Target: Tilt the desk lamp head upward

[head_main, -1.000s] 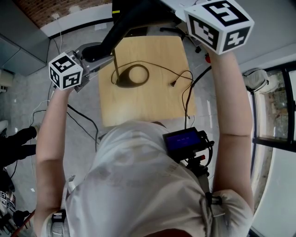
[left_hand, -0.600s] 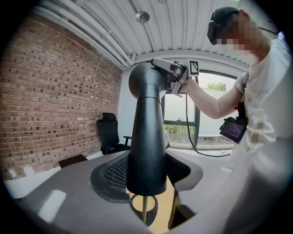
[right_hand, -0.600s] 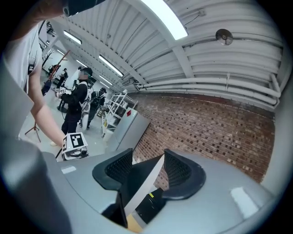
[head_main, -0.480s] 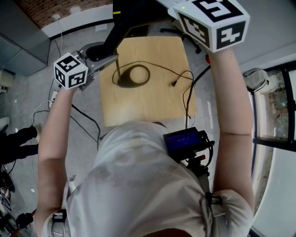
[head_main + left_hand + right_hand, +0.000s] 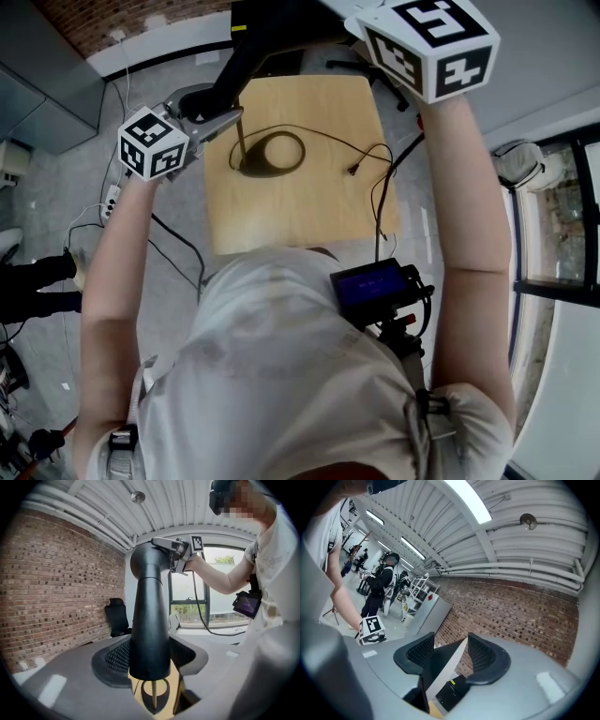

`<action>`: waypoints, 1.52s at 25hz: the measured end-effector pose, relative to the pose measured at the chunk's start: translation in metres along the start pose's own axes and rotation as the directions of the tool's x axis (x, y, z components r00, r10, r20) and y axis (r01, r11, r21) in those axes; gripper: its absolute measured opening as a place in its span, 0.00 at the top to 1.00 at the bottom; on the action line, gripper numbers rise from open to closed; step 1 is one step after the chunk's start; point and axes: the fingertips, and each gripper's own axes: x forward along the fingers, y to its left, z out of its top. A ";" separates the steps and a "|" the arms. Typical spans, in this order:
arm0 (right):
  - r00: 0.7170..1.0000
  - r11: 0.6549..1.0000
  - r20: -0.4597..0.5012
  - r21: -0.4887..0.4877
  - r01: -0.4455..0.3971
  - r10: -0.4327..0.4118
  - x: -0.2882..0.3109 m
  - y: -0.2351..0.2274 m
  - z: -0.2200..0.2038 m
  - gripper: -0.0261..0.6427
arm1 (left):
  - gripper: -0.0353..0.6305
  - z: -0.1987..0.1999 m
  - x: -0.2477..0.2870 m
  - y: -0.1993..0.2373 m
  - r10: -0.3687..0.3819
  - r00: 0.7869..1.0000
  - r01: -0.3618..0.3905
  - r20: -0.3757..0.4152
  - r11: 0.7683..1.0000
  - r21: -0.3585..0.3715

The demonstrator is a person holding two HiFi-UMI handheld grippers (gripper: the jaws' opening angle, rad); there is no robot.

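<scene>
Black lamp on a small wooden table, toward the far left corner. At the bottom, a dark oval base with an open ring in its middle, flat on the wood. Up from the base, a thin brass-coloured stem. Above that, a thick matte black arm, round like a tube and bent over at the top. At the upper end, the head: a flat slab, black on the back and white on the other face. Small yellow mark on the black block just below it. Head raised above the table's far edge, slanted, white face turned to the right in the right gripper view.

Left gripper partly open and closed around the arm just above the stem, ribbed pads against both sides of the tube. Right gripper also partly open, with jaws just opened a little further. Clamped on the head's narrow edge, one pad on the black back, the other at the white face.

Black cord looping from the base across the wood and over the right edge.
</scene>
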 end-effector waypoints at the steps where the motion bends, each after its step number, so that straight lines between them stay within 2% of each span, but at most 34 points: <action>1: 1.000 1.000 0.002 -0.001 0.006 -0.006 -0.002 0.001 0.000 0.59 | 0.59 -0.001 -0.001 -0.001 0.004 1.000 -0.004 -0.002 1.000 0.003; 9: 0.998 0.997 0.011 0.038 0.061 -0.061 -0.013 -0.013 -0.004 0.57 | 0.58 0.008 -0.023 0.011 0.070 0.996 -0.070 0.049 0.998 -0.001; 14: 0.991 0.993 0.080 0.073 0.098 -0.104 -0.031 -0.024 -0.002 0.59 | 0.59 0.018 -0.041 0.019 0.126 0.986 -0.124 0.112 0.992 -0.024; 18: 0.984 0.985 0.114 0.115 0.125 -0.138 -0.047 -0.023 -0.014 0.66 | 0.66 0.020 -0.047 0.010 0.146 0.980 -0.145 0.135 0.989 -0.018; 26: 0.983 0.957 0.066 0.247 0.149 -0.170 -0.068 -0.008 -0.059 0.83 | 0.83 0.025 -0.050 -0.015 0.134 0.976 -0.136 0.171 0.991 -0.004; 32: 0.993 0.931 0.031 0.351 0.098 -0.116 -0.092 0.036 -0.090 0.87 | 0.93 0.014 -0.068 -0.045 0.150 0.972 -0.145 0.180 0.989 -0.043; 35: 0.997 0.907 0.065 0.421 0.002 -0.033 -0.100 0.061 -0.112 0.89 | 0.94 0.008 -0.065 -0.057 0.164 0.969 -0.150 0.184 0.985 -0.083; 38: 0.993 0.889 0.101 0.447 -0.102 0.064 -0.106 0.088 -0.138 0.89 | 0.94 0.000 -0.060 -0.067 0.185 0.965 -0.165 0.185 0.979 -0.117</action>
